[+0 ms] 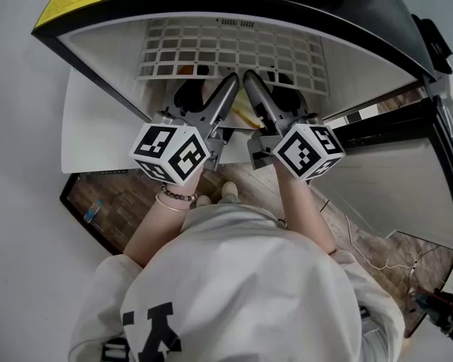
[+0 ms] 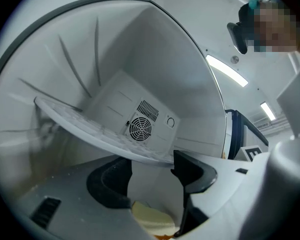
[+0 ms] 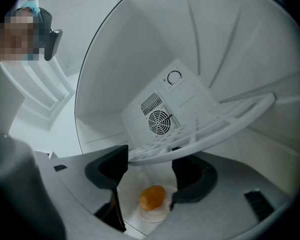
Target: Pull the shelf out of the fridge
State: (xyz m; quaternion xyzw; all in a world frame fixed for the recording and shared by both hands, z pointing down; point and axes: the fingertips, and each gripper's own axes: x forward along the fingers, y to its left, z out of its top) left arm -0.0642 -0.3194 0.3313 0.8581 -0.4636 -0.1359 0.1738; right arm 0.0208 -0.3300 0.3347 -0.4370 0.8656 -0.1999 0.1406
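Now hovers at the front edge of the shelf (image 1: 234,51) with left gripper (image 2: 152,174) and right gripper (image 3: 150,174), jaws gaping wide, clasping nothing.

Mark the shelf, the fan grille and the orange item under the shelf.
shelf (image 1: 234,51): head view, middle of its white grid.
fan grille (image 3: 160,122): right gripper view, its centre.
orange item (image 3: 152,196): right gripper view, its top.

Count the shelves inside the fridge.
1. The white grid shelf spans the fridge interior, above the orange food. Any other shelf may be hidden from these views.
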